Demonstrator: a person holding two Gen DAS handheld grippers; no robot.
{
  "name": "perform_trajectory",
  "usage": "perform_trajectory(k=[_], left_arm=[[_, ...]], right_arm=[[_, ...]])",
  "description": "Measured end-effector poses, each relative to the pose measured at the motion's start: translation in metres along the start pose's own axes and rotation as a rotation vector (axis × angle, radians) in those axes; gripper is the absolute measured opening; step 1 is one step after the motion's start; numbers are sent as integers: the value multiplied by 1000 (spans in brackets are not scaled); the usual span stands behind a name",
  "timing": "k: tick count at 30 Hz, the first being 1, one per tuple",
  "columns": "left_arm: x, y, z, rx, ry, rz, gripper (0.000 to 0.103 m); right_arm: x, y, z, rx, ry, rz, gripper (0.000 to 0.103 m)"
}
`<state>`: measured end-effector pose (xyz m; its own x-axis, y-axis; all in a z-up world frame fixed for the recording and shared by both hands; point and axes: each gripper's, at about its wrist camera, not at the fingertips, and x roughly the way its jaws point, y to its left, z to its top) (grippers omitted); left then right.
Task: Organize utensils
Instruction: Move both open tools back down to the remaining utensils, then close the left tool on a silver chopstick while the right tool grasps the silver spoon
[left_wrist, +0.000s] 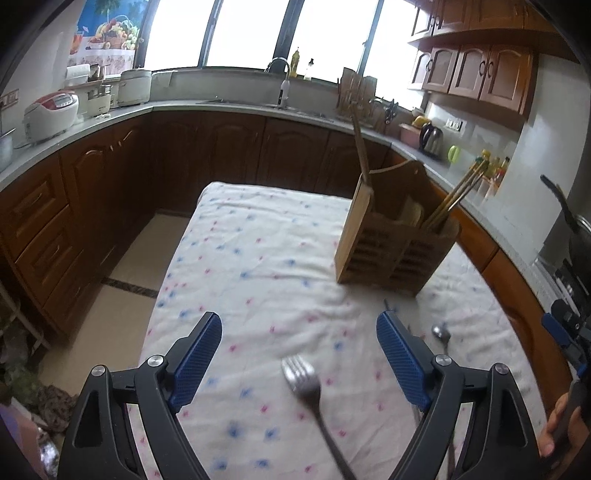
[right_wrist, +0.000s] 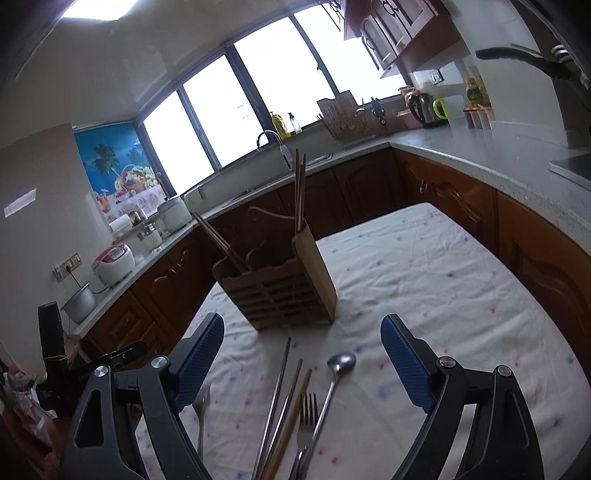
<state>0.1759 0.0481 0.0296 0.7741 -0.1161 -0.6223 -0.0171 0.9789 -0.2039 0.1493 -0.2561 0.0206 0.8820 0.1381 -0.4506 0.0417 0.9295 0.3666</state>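
Kitchen with dark wooden cabinets, grey counters and bright windows; in the middle, worktop under white cloth with blue and pink flower print (left_wrist: 258, 258).

Standing on that cloth, slatted wooden utensil caddy (left_wrist: 391, 243), upright, with chopsticks leaning out of its compartments.

Left wrist view: left gripper (left_wrist: 299, 350) hovering above the cloth, blue-padded fingers (left_wrist: 197, 363) wide apart, clamped on nothing. Between them, lying flat, silver metal fork (left_wrist: 306, 391), tines toward the caddy, handle running off the lower edge. Just beyond the right-hand pad, small silver spoon bowl (left_wrist: 441, 332), handle hidden behind the finger. At the far right edge, part of the other gripper and a hand around it.

Right wrist view: right gripper (right_wrist: 303, 354) likewise above the cloth, fingers (right_wrist: 406, 363) spread wide, holding nothing. Shown only here, loose cluster of utensils between the fingers: long silver ladle-like spoon (right_wrist: 332, 384), second silver fork (right_wrist: 306, 424), pair of metal chopsticks (right_wrist: 280, 398) and one wooden chopstick (right_wrist: 293, 417), all lying close together, pointing toward the caddy (right_wrist: 277, 288). Another fork (right_wrist: 201, 410) partly hidden behind the left-hand pad.

Around: white-and-red rice cooker (right_wrist: 112, 264), steel kettle (right_wrist: 424, 105), sink tap (left_wrist: 282, 79).
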Motion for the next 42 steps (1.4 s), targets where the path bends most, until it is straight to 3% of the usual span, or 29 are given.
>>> perform_trajectory(k=[10, 16, 25, 30, 32, 37, 40, 42], left_arm=[[-8, -7, 0, 22, 35, -12, 86], [16, -23, 3, 55, 78, -19, 85], [60, -42, 8, 94, 162, -22, 83], [95, -49, 15, 103, 227, -35, 69], [111, -54, 16, 111, 250, -43, 64], [138, -67, 21, 137, 280, -69, 63], [154, -78, 24, 154, 296, -76, 63], [165, -87, 24, 172, 307, -77, 63]], right_arm=[[8, 4, -10, -19, 50, -9, 88], [24, 1, -16, -21, 94, -21, 82], [67, -13, -33, -1, 257, -63, 46], [96, -19, -44, 5, 347, -80, 31], [104, -22, -46, 8, 370, -92, 29], [119, -26, -51, 11, 409, -93, 25], [121, -27, -50, -3, 406, -99, 17], [121, -29, -49, -6, 404, -93, 7]])
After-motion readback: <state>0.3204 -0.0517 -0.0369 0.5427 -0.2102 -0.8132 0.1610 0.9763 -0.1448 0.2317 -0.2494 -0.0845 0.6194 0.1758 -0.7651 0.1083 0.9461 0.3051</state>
